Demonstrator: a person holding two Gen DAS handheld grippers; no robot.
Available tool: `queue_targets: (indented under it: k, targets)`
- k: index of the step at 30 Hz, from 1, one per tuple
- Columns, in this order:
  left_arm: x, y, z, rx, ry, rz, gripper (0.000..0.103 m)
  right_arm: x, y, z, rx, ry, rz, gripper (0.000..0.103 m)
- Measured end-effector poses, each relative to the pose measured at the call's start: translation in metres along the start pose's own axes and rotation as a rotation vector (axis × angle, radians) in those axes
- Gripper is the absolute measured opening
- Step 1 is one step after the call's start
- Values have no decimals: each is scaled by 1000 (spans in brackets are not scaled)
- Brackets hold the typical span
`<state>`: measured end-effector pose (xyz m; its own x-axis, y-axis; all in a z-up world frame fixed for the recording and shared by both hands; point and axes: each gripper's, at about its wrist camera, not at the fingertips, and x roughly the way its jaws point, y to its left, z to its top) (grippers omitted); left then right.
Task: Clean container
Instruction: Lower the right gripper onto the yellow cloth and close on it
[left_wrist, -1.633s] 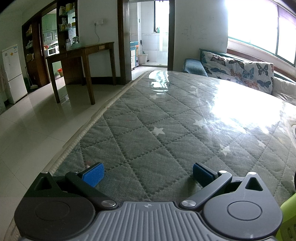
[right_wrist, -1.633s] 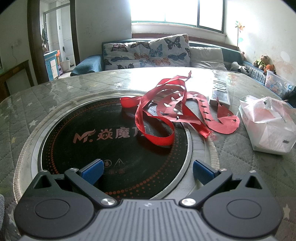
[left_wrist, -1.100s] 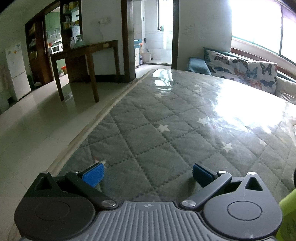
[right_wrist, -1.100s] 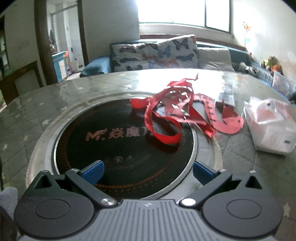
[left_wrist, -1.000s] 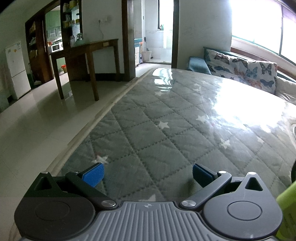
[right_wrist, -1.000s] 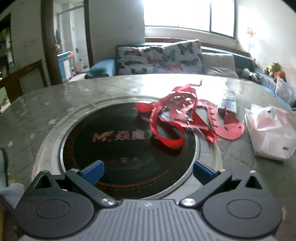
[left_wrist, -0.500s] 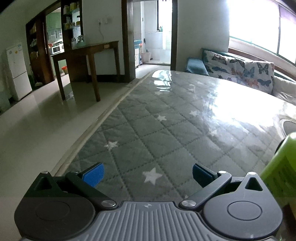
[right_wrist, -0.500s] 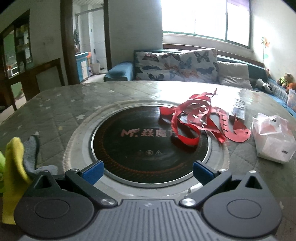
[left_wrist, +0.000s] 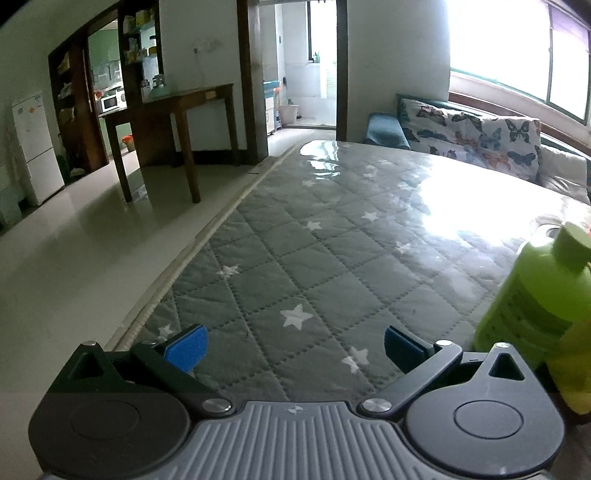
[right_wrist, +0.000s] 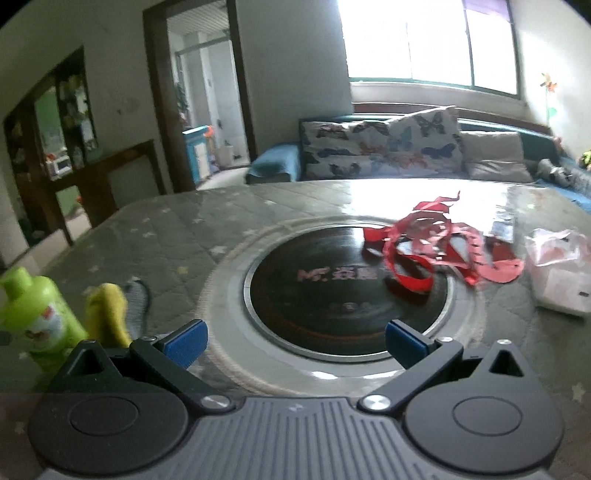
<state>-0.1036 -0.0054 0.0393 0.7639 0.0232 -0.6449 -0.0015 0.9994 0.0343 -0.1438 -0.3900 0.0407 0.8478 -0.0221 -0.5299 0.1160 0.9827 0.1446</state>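
A green bottle (left_wrist: 539, 291) with a green cap stands upright on the quilted table, at the right edge of the left wrist view and at the far left of the right wrist view (right_wrist: 37, 317). A yellow and grey cloth (right_wrist: 110, 314) lies beside it. My left gripper (left_wrist: 293, 345) is open and empty, to the left of the bottle. My right gripper (right_wrist: 295, 341) is open and empty, above the near rim of the round black cooktop (right_wrist: 332, 295).
Red paper ribbons (right_wrist: 439, 243) lie on the cooktop's far right. A white plastic bag (right_wrist: 561, 273) sits at the right. The table's left edge (left_wrist: 192, 251) drops to the tiled floor. A sofa with butterfly cushions (right_wrist: 388, 151) stands behind the table.
Both grippers have pulled back and risen. The green bottle and the cloth have come into both views. The right wrist view has swung left and is blurred. Both grippers have stayed open.
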Motion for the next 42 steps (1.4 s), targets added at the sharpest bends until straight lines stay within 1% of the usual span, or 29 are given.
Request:
queue_targets:
  k: [3,9,14,28,31,33,35,36,38,40,42]
  targets:
    - [-5,-1,1,4,-1,-16,103,-5,9,0,-23,-11,26,103]
    - [-10,-7,2,11,3,-46,103,-20,22,2,-39,-77,86,103]
    - [-13,-15,3,19,13,-67,103,-31,36,-1,-84,-157,74,103]
    - [-17,-27,5,40,18,-85,103,-8,65,-11,-178,59,143,102]
    - [-17,-30,5,52,18,-89,103,-3,69,-12,-182,95,164,95]
    - [-17,-32,6,60,16,-100,103,-2,70,-10,-172,101,176,95]
    - [-18,-35,7,69,15,-107,103,1,71,-9,-167,107,191,90]
    - [-18,-36,7,71,13,-111,103,3,71,-8,-164,111,201,90]
    - [-19,-38,7,74,10,-122,103,7,73,-5,-158,122,221,83]
    - [-21,-39,8,79,9,-126,103,10,75,-3,-148,131,249,79]
    - [-22,-40,8,82,7,-125,103,13,78,-2,-139,136,267,78]
